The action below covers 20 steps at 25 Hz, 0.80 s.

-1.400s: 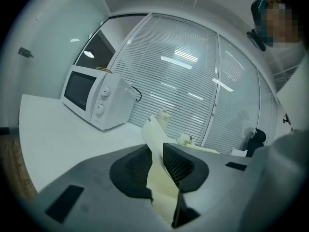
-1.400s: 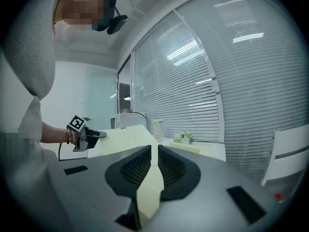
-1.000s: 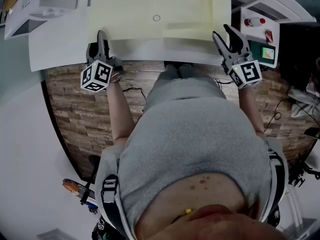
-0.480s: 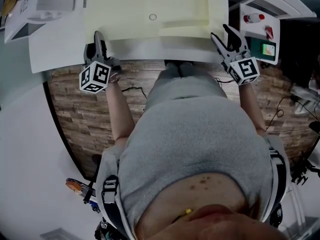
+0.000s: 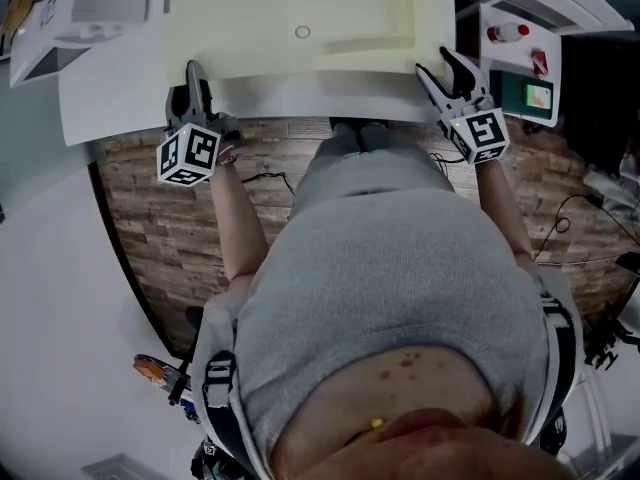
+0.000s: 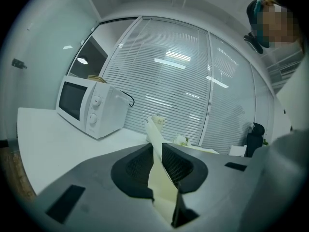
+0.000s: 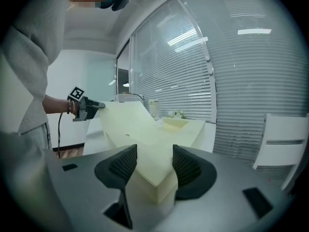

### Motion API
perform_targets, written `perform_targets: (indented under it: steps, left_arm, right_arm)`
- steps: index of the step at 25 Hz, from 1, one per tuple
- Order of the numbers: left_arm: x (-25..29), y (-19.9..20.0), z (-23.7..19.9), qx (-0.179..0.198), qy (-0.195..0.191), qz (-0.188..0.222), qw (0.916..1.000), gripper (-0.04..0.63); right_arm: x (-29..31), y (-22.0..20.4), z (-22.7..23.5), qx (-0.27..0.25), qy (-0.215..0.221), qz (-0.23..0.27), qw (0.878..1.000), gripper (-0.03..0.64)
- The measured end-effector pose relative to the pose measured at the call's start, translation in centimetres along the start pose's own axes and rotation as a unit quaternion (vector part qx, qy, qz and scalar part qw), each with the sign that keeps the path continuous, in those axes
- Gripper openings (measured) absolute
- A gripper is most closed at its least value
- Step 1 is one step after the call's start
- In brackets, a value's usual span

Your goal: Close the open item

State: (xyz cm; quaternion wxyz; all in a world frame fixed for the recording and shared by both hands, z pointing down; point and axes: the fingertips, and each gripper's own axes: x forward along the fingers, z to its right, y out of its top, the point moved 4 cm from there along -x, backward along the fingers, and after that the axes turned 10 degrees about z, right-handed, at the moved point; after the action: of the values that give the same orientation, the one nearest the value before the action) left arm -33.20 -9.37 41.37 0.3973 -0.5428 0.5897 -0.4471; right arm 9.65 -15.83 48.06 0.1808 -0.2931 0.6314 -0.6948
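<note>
A pale yellow box (image 5: 300, 18) lies open on the white table (image 5: 110, 103). Its thin lid (image 6: 163, 190) runs between the pads of my left gripper (image 6: 157, 161), whose jaws are closing and press on the lid's left front edge. In the head view the left gripper (image 5: 193, 73) sits at that edge. My right gripper (image 5: 433, 61) is at the box's right front corner. Its jaws stand wide open around that corner (image 7: 154, 182), and the pads do not press on it. The right gripper view also shows the left gripper (image 7: 89, 108) holding the raised lid's far end.
A white microwave (image 6: 89, 105) stands on the table to the left. A white shelf unit (image 5: 520, 43) with a red-capped item and a green object (image 5: 537, 98) is at the right. Window blinds (image 6: 183, 81) are behind the table. Wood flooring (image 5: 150, 228) lies below.
My right gripper has moved forward onto the box's corner and its jaws have widened. The left gripper has stayed at the lid's edge.
</note>
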Motion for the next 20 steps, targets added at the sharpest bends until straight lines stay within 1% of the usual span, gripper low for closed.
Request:
perform_targets:
  steps: [3,8,11,20]
  left_arm:
    - [-0.1,0.1,0.5,-0.007,-0.010,0.005,0.9999,0.050]
    - [-0.1,0.5,1.4,-0.042,-0.041,0.022,0.9980,0.025]
    - [-0.1,0.9,2.0,-0.048,-0.056,0.026,0.9970,0.021]
    - [-0.1,1.9,4.3,-0.082,-0.096,0.030,0.9916,0.018]
  right_arm:
    - [-0.1,-0.1,0.1,-0.001,0.000,0.011,1.000,0.267]
    - [0.0,-0.2,0.1,0.002,-0.002,0.013,1.000,0.267]
    - [0.2,0.0,0.0,0.002,-0.002,0.009,1.000,0.267]
    - [0.2,0.0,0.0,0.002,-0.001,0.004,1.000,0.267]
